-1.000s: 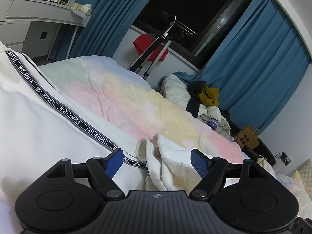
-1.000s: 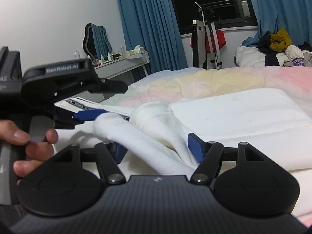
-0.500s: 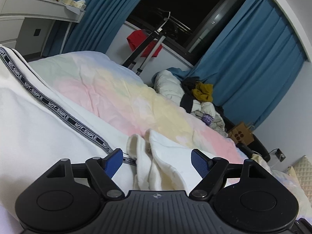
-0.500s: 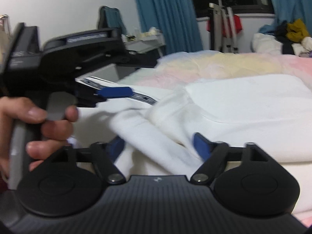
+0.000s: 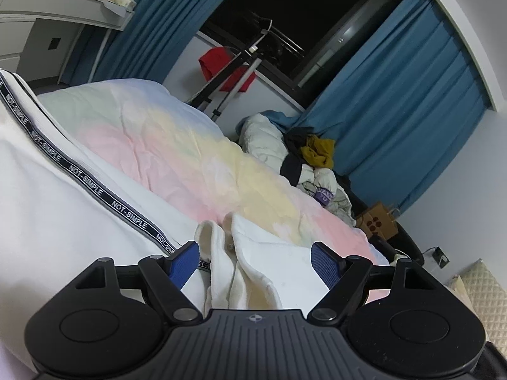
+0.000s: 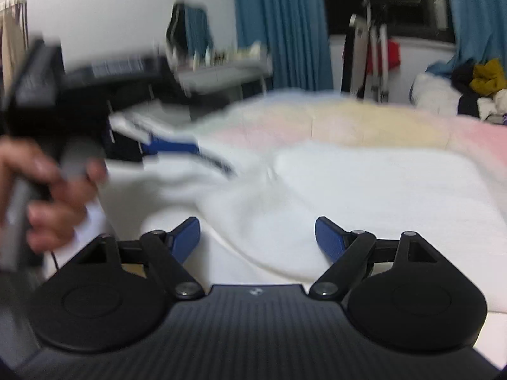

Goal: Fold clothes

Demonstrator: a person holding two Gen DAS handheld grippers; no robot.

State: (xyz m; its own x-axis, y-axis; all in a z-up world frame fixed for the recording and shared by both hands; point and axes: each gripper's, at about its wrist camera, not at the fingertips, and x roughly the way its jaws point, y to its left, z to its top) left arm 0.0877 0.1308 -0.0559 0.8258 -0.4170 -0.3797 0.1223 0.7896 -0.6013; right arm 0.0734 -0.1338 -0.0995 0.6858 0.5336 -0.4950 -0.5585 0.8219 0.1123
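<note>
**White garment bunched between two wide tools**

Bed with a pastel rainbow quilt [image 5: 177,145] carries the white fleece garment with black lettered tape [image 5: 63,221]. Its rumpled cuff fold lies straight ahead between the left tool's [image 5: 255,264] spread pads, untouched. The right tool [image 6: 257,237], jaws closing slightly on nothing, straddles a sleeve ridge running away leftward toward the left tool.

White garment with a black lettered tape stripe [image 5: 79,190] covers the near bed; its bunched cuffs [image 5: 240,266] lie between the open left gripper [image 5: 255,261] pads. Pastel rainbow quilt [image 5: 190,158] beyond lies flat and open. Far edge blocked by a heap of clothes [image 5: 317,164] and a metal folding rack [image 5: 234,72]. In the right view, the hand [image 6: 47,196] holding the left gripper crowds the left side.
</note>
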